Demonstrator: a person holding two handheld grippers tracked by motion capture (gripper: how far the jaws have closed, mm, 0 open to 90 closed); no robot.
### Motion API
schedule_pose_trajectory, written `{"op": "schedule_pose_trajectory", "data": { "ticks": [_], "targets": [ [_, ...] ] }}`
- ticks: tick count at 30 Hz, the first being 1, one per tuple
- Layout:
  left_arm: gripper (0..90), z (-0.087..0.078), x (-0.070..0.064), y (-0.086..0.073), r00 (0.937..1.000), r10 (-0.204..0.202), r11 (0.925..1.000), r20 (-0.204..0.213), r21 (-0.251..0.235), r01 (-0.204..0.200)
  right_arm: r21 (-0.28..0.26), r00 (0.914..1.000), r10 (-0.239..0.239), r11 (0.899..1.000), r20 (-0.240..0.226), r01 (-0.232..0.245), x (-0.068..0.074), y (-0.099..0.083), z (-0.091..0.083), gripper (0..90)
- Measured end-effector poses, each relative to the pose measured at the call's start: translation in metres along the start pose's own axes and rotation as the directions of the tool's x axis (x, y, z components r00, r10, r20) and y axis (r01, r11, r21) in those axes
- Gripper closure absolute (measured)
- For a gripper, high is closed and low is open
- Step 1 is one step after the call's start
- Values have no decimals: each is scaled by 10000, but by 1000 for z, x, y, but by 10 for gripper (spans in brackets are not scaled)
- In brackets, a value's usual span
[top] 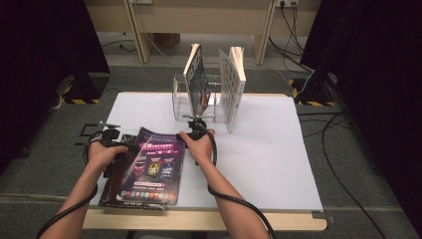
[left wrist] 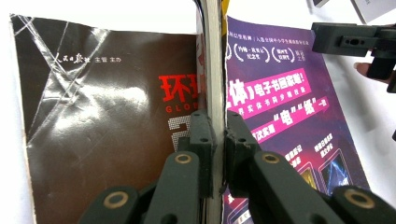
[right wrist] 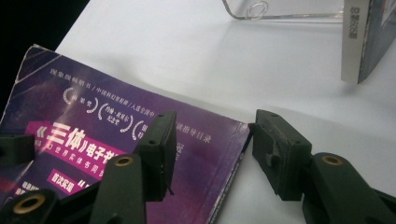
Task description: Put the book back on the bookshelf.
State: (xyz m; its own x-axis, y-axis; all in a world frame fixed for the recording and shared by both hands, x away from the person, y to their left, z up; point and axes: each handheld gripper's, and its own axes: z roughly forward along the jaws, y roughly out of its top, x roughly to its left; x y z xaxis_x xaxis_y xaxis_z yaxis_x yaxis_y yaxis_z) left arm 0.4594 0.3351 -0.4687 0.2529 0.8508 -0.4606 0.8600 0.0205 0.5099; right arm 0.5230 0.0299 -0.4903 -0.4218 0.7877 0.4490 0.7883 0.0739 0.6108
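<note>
A purple magazine (top: 154, 164) lies at the near left of the white sheet, on top of a dark brown magazine (top: 110, 186). My left gripper (top: 122, 144) is at its left edge. In the left gripper view the gripper (left wrist: 215, 126) is shut on the purple magazine's (left wrist: 280, 107) page edge, with the brown cover (left wrist: 93, 116) beside it. My right gripper (top: 191, 130) is at the magazine's far right corner. In the right gripper view it (right wrist: 212, 140) stands open, one jaw over the purple cover (right wrist: 93, 135) and the other over the sheet.
A clear rack (top: 181, 97) stands at the back middle with a leaning magazine (top: 198, 84) and an upright book (top: 233, 84) in it. The rack's base (right wrist: 280, 16) and a book spine (right wrist: 351, 42) lie ahead of the right gripper. White sheet (top: 268, 149) stretches to the right.
</note>
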Motion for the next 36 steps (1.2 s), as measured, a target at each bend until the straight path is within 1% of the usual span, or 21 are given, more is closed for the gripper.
{"op": "schedule_pose_trajectory", "data": {
  "ticks": [1,3,5,10,11,12,14,15,17,20,21,22,23,27,29,31,36],
  "targets": [
    [834,0,0,0,10000,-12,10000,-11,-6,12,-81,9999,-131,9999,4,131,-1,0,1,499],
    [834,0,-1,0,10000,15,10000,-45,-20,-15,-147,9999,-142,9998,26,143,-1,0,1,498],
    [834,0,-1,0,10000,19,10000,-56,-16,-19,-233,10000,-24,9997,-47,23,-1,-1,2,499],
    [832,0,-2,-1,9999,47,10000,-147,-42,-48,-280,9999,50,9996,-138,-53,-1,0,4,497],
    [831,0,-2,-1,9999,45,10000,-165,-55,-46,-287,9998,148,9995,-152,-152,-1,0,4,501],
    [831,1,-2,-2,9998,74,10000,-191,-62,-75,-337,9998,120,9994,-166,-126,-2,0,4,504],
    [831,2,-3,-3,9996,38,9998,-267,-190,-43,-409,9990,355,9985,-254,-365,-3,-2,3,518],
    [831,1,-3,-3,9995,77,9998,-298,-163,-82,-433,9982,534,9976,-281,-546,-4,-2,3,529],
    [831,1,-4,-4,9994,85,9998,-323,-194,-92,-386,9966,724,9965,-393,-739,-5,-2,2,536],
    [831,1,-3,-4,9994,81,9998,-328,-176,-87,-333,9959,771,9963,-464,-787,-6,-3,2,547],
    [831,1,-3,-4,9995,85,9998,-320,-157,-90,-292,9944,904,9953,-546,-921,-6,-3,1,552],
    [832,2,-3,-4,9995,40,9998,-308,-181,-45,-297,9944,897,9954,-561,-915,-7,-3,1,552],
    [832,2,-3,-4,9995,-2,9998,-300,-211,-4,-252,9929,1000,9945,-650,-1018,-8,-2,1,558],
    [831,2,-3,-4,9995,-13,9998,-301,-217,7,-105,9937,999,9949,-514,-1006,-7,-2,1,590],
    [830,2,-3,-4,9995,-4,9998,-310,-213,-3,-68,9949,905,9958,-444,-909,-7,-2,0,615],
    [830,2,-3,-4,9995,-2,9998,-313,-220,-5,10,9938,1013,9948,-466,-1014,-8,-2,0,631],
    [828,2,-3,-4,9994,14,9999,-343,-157,-20,172,9934,1058,9943,-446,-1051,-7,-1,-1,649]
  ]
}}
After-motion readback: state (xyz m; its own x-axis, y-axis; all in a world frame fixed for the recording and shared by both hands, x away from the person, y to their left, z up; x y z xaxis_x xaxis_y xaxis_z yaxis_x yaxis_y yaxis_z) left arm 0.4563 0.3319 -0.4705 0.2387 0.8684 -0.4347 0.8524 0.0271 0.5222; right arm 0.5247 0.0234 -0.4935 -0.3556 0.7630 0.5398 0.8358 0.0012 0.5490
